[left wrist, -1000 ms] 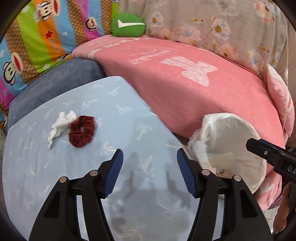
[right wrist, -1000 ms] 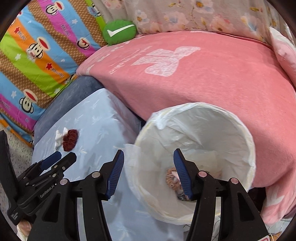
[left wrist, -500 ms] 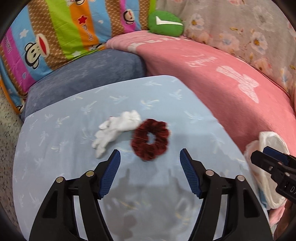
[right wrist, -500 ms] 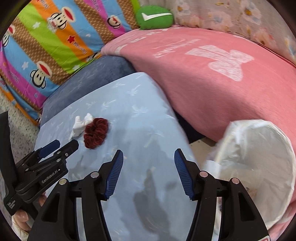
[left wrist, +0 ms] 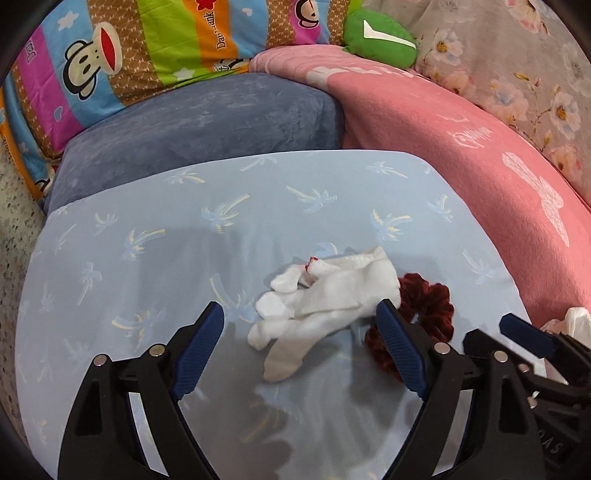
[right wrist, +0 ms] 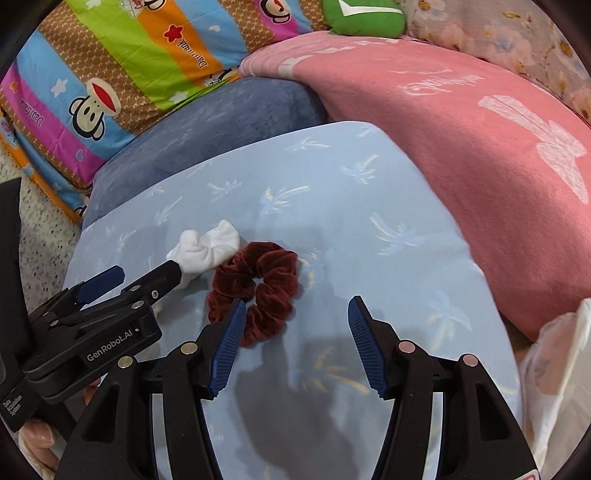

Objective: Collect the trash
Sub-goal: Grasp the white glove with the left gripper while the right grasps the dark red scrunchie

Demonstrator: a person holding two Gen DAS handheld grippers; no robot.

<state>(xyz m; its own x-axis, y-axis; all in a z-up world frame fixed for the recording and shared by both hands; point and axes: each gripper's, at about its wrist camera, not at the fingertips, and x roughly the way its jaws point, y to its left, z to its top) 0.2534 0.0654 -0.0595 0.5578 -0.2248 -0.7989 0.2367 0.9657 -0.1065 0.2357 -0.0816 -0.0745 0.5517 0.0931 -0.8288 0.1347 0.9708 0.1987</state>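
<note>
A white glove (left wrist: 325, 295) lies crumpled on the light blue table (left wrist: 184, 229), touching a dark red scrunchie (left wrist: 428, 306) on its right. My left gripper (left wrist: 301, 339) is open, its jaws straddling the glove's near end. In the right wrist view the scrunchie (right wrist: 258, 284) lies just ahead of my open right gripper (right wrist: 295, 332), by its left fingertip (right wrist: 231, 332), and the glove (right wrist: 207, 251) is partly hidden behind the left gripper (right wrist: 99, 321). The white-lined trash bin (right wrist: 554, 387) shows at the right edge.
A pink blanket (left wrist: 498, 177) covers the sofa right of the table. A blue cushion (left wrist: 207, 122) and a striped monkey-print quilt (left wrist: 110, 55) lie behind it. A green pillow (left wrist: 376, 33) sits at the back. Speckled floor (left wrist: 14, 206) lies left.
Both grippers swung left from the bin to the table. The left one closed in on the glove, the right one on the scrunchie. Both stayed open.
</note>
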